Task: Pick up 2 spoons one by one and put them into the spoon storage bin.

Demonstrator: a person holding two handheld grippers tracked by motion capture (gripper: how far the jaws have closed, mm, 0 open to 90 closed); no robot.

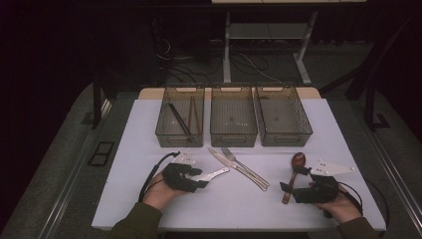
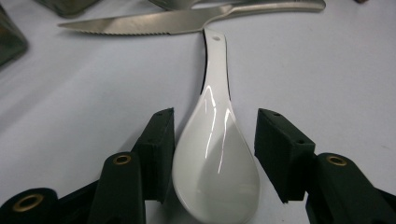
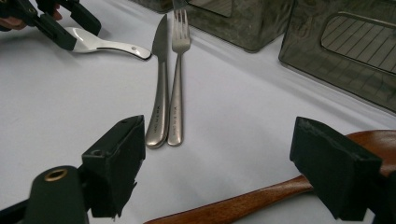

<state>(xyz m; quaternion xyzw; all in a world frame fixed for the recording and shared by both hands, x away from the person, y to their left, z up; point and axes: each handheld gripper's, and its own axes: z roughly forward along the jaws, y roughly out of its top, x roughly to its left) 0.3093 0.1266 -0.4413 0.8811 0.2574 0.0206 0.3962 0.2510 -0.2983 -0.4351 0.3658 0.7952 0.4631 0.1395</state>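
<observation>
1. White glazed ceramic soup spoon (image 2: 215, 154): high gloss, smooth, bright highlights across bowl & handle.
2. Steel table knife with serrated blade (image 2: 154, 23): satin metal, soft sheen; handle reads brushed in right gripper view.
3. Steel fork (image 3: 177, 84): same brushed metal finish, small stamped lettering on handle.
4. Brown wooden spoon (image 3: 261, 196): reddish wood, grain visible, light polish, semi-gloss.
5. Black plastic jaw pads of left gripper (image 2: 215, 154): matt, ribbed faces; brass-coloured inserts, shiny.
6. Black jaw pads of right gripper (image 3: 217, 163): matt plastic, edges rough.
7. White table cover (image 1: 149, 124): smooth, matt.
8. Three smoky see-through plastic bins (image 1: 234, 142): glossy walls, ribbed floors.
</observation>
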